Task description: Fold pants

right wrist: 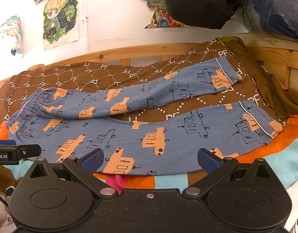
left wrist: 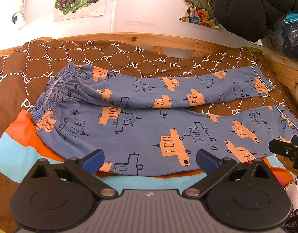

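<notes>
While left view shows waistband (left wrist: 51, 97), right shows pink cloth (right wrist: 116, 181)

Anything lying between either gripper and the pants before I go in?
Nothing visible. The left gripper and right gripper, both open, sit right at the near edge of the blue pants, which lie bare on the blanket.

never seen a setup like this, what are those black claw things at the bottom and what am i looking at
Each picture comes from a camera on a handheld two-finger gripper, looking along its fingers. One view shows the left gripper, the other the right gripper; a person holds one in each hand. Both are open and hold nothing. Ahead lie blue pants printed with orange vehicles, spread flat with the legs apart, on a brown patterned blanket on a wooden bed frame. Each view catches the other gripper at its edge.
</notes>
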Action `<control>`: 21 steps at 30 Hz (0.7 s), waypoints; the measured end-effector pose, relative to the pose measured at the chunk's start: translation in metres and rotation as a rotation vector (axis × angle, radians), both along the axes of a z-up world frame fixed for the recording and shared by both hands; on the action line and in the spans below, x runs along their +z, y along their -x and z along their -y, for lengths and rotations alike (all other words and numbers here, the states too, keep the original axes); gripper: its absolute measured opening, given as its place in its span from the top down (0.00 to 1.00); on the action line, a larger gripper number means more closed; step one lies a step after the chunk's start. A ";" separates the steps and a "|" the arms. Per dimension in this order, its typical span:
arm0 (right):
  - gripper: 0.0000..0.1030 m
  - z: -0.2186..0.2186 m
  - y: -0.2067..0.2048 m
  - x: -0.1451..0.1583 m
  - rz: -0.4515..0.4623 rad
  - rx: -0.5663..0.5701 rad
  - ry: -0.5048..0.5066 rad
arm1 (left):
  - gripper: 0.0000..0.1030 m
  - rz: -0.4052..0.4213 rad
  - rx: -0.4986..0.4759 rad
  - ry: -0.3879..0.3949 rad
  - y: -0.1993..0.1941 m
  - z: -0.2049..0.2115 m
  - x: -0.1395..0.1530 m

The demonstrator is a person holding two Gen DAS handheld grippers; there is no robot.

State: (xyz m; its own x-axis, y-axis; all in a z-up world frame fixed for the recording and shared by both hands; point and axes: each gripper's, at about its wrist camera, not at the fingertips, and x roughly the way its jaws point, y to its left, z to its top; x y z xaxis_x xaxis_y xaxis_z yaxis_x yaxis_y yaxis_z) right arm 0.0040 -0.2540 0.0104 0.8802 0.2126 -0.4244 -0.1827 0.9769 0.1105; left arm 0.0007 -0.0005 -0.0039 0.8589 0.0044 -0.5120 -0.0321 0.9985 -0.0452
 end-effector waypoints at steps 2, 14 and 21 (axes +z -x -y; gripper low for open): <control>0.01 0.000 0.000 0.000 0.000 0.000 0.000 | 0.00 0.000 0.000 -0.001 0.000 0.000 0.000; 0.01 0.000 0.001 0.001 -0.001 -0.001 0.000 | 0.00 -0.002 0.000 0.000 0.000 0.001 -0.001; 0.01 0.002 -0.002 -0.002 0.000 -0.006 0.007 | 0.00 -0.022 0.005 0.022 0.000 -0.001 -0.008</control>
